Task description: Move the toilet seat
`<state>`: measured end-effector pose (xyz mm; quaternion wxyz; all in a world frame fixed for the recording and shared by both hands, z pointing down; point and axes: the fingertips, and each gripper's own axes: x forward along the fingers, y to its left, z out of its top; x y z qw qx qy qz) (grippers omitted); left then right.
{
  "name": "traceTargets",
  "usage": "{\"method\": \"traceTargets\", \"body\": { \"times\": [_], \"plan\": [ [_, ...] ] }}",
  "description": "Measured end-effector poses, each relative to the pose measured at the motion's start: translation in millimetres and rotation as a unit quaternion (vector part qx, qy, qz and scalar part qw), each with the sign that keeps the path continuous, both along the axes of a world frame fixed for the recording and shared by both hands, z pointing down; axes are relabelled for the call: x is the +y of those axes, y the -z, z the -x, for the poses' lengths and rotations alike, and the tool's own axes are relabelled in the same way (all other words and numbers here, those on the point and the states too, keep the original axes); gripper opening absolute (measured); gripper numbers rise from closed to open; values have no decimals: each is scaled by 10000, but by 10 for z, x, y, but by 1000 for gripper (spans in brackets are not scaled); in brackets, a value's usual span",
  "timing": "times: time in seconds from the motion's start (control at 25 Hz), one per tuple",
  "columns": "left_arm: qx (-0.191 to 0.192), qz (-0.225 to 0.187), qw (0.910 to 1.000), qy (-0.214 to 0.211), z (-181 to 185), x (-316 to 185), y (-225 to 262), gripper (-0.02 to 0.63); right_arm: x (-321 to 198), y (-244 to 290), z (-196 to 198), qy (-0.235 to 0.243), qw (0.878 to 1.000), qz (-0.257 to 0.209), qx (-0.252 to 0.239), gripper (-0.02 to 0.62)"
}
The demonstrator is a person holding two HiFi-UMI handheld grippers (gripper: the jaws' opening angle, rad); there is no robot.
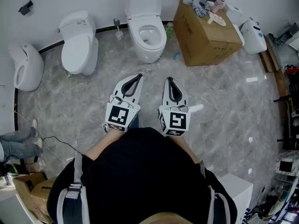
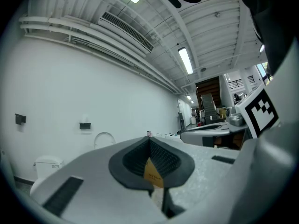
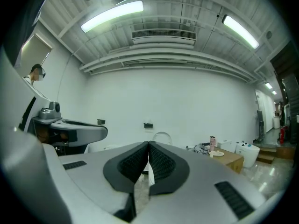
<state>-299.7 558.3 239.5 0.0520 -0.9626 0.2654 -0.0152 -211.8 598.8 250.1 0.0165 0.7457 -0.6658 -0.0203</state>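
A white toilet (image 1: 148,35) stands against the far wall, straight ahead of both grippers. Its lid (image 1: 144,1) is raised and the bowl is open. My left gripper (image 1: 139,76) and right gripper (image 1: 169,80) are held side by side close to my body, pointing at that toilet and well short of it. Both are shut with nothing between the pads. In the left gripper view the shut jaws (image 2: 149,142) hide most of the floor, and the raised lid (image 2: 103,139) shows as an arc. The right gripper view shows the same arc (image 3: 162,136) above its shut tips (image 3: 148,145).
A second toilet (image 1: 79,45) with its lid down stands to the left, and another white fixture (image 1: 25,66) at the far left. A cardboard box (image 1: 205,31) with small items on top sits right of the open toilet. A brush holder (image 1: 118,31) stands between the toilets. Cables lie at the left.
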Motion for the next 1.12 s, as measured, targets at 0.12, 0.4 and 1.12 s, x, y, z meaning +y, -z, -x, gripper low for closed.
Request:
{"method": "traceTargets", "body": {
  "times": [0.12,0.4,1.12],
  "plan": [
    [15,30,10000,-20,-75,-187,-55,8,-174,-47,-77,-10,10000,27,1,23],
    [39,-21,9999,-132,-396,-885,-88,8,-865,-102,-368,-84,9999,73,73,23],
    [15,130,9982,-590,-1084,-2706,-37,8,-2618,-44,-934,-474,9985,241,102,23]
  ]
}}
